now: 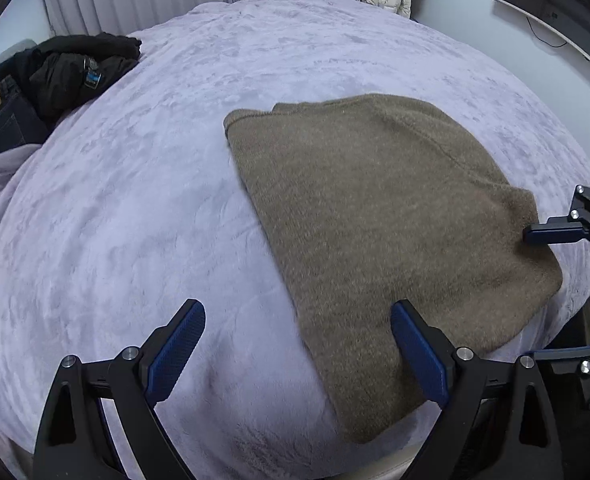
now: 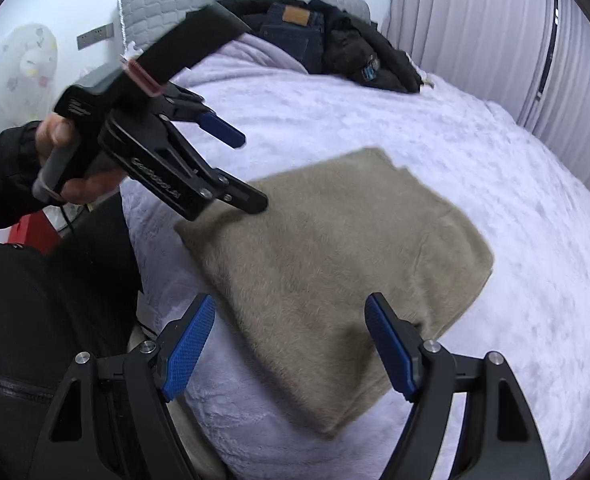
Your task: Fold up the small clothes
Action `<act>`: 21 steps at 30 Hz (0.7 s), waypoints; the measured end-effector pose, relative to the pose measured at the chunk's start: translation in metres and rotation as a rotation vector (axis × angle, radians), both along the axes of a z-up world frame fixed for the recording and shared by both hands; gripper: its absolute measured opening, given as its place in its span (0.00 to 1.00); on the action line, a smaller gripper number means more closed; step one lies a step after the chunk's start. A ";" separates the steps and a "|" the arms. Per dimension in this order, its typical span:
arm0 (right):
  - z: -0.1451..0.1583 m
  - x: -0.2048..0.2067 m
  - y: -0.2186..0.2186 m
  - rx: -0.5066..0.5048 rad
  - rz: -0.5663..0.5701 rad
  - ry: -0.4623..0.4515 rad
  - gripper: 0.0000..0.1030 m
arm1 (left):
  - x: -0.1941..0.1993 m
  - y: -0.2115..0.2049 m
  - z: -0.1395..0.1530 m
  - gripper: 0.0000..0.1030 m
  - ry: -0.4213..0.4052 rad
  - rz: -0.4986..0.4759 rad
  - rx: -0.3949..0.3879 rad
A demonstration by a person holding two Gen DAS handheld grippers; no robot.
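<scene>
Left wrist view: a folded sweater (image 1: 375, 216) is seen on the bed (image 1: 135, 200). Both grippers, left (image 1: 297, 354) and right (image 2: 291, 350), are held wide open, empty. Soft and limp, it is best pinched at a corner.

bed: lilac blanket (image 1: 175, 160) | far corner: dark clothes pile (image 1: 67, 68), jeans (image 2: 295, 36) | wall: monitor (image 1: 551, 8)

Both wrist cameras look steeply down, close over the bed (image 1: 135, 200). Shared: brown sweater (image 1: 375, 220), at 3 o'clock left view, 6 o'clock right view.
</scene>
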State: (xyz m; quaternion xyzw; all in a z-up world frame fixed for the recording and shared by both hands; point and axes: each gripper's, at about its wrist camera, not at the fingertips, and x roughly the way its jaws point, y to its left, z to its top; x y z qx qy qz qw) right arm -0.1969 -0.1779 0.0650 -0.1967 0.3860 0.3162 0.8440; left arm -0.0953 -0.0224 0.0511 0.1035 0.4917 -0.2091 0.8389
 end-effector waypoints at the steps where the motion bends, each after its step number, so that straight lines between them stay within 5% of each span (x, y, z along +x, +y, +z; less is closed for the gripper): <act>1: -0.008 0.002 0.000 -0.014 -0.018 0.018 0.78 | -0.002 0.002 -0.005 0.92 0.015 0.009 -0.007; 5: -0.037 -0.003 -0.014 -0.030 -0.070 0.036 0.78 | -0.006 0.002 -0.017 1.00 0.024 0.022 0.027; 12: -0.031 -0.009 -0.022 0.004 -0.095 0.057 0.78 | -0.009 -0.001 -0.017 1.00 0.037 0.033 0.058; 16: -0.012 -0.014 -0.024 -0.073 -0.110 0.071 0.78 | -0.012 -0.005 0.003 1.00 -0.013 0.029 0.084; 21: 0.030 0.005 -0.016 0.004 -0.073 -0.045 0.79 | 0.008 -0.030 0.013 1.00 -0.056 0.003 0.114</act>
